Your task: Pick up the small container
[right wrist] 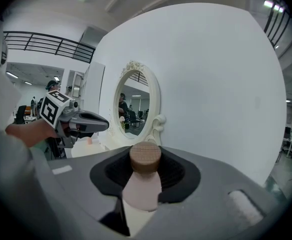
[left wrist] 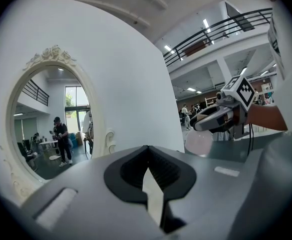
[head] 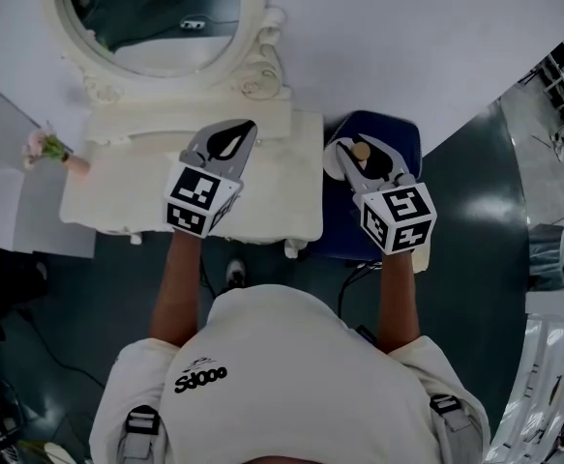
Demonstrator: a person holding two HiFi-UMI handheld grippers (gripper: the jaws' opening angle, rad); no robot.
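I have the small brown-capped container [right wrist: 145,159] pinched between the pads of the right gripper [head: 359,159], over a dark blue seat [head: 400,135] just beside the white vanity surface [head: 283,193]. My left gripper [head: 233,143] hovers over that surface, jaws pressed together and empty, facing the oval mirror [head: 156,22].

Only one readable string: the print [head: 201,379] on the back of my shirt [head: 291,356], well behind both jaws and between my arms. In the head view it reads "SdOOO", so "OOOPS" upside down. There's a small squiggle just above it, not legible.

Left marker cube [head: 200,199], just behind the jaws of my left gripper [head: 246,130]: black-and-white square code, no letters or digits. Right marker cube [head: 399,217], behind the jaws of my right gripper [head: 347,153]: the same. Each gripper view shows the other's cube, patterns only.
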